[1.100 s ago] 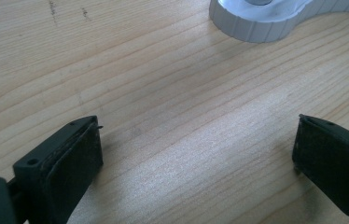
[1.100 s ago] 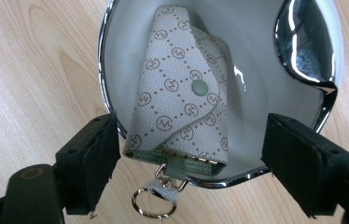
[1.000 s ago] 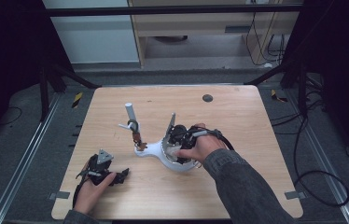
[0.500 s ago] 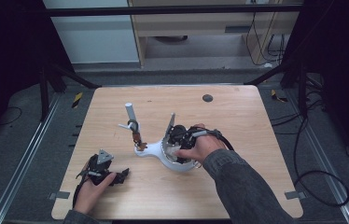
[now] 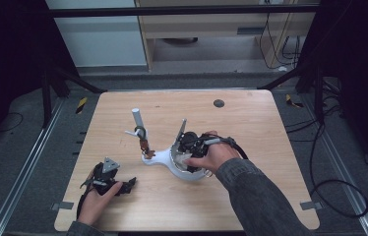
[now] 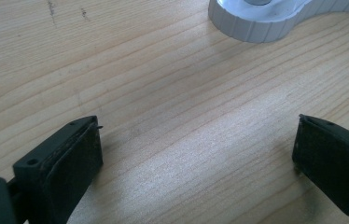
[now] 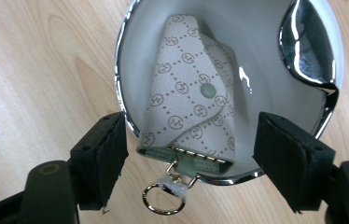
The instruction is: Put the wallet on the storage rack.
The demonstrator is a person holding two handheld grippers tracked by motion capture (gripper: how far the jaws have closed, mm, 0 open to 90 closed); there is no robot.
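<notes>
Key pouch (image 7: 189, 109), beige patterned fabric with a snap and metal ring, lies in the round white chrome-rimmed dish (image 7: 266, 60) of a white stand (image 5: 165, 158), mid-table. Right hand-held gripper (image 7: 191, 161) over the dish, jaws just closing in, flanking the pouch's ring end, pads not yet touching it. Left hand-held gripper (image 6: 196, 154) spread wide, resting near the left front of the wooden table (image 5: 251, 123), nothing between its jaws.

A pale wooden table (image 5: 251, 123) carries little — a white stand (image 5: 160, 158) just past centre toward seven o'clock, its round dish (image 7: 266, 56) holding a patterned key pouch (image 7: 189, 112), and a dark round disc (image 5: 218, 103) toward twelve o'clock.
</notes>
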